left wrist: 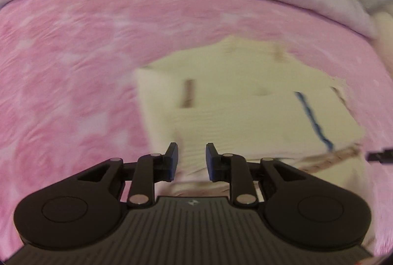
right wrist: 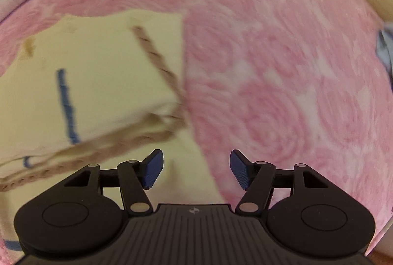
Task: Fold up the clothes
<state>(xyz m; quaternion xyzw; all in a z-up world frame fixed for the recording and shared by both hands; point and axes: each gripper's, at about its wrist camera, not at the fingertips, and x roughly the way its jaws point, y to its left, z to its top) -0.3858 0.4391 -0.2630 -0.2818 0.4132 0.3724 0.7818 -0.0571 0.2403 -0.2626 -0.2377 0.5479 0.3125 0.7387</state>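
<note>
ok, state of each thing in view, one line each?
Left gripper: open, empty, over the garment's near edge.
Right gripper: open wider, empty, over the garment's right edge.
Cream knitted garment with brown and blue yarn lines: partly folded, lying flat.
Pink patterned blanket: spread under the garment.

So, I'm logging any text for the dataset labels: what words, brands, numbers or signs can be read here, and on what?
No readable words or numbers in either view.
Left gripper: a small pale emblem on its body, no letters legible.
Right gripper: the same small emblem, unreadable.
Cream garment: blue and brown stitched lines, blurred; no lettering.
</note>
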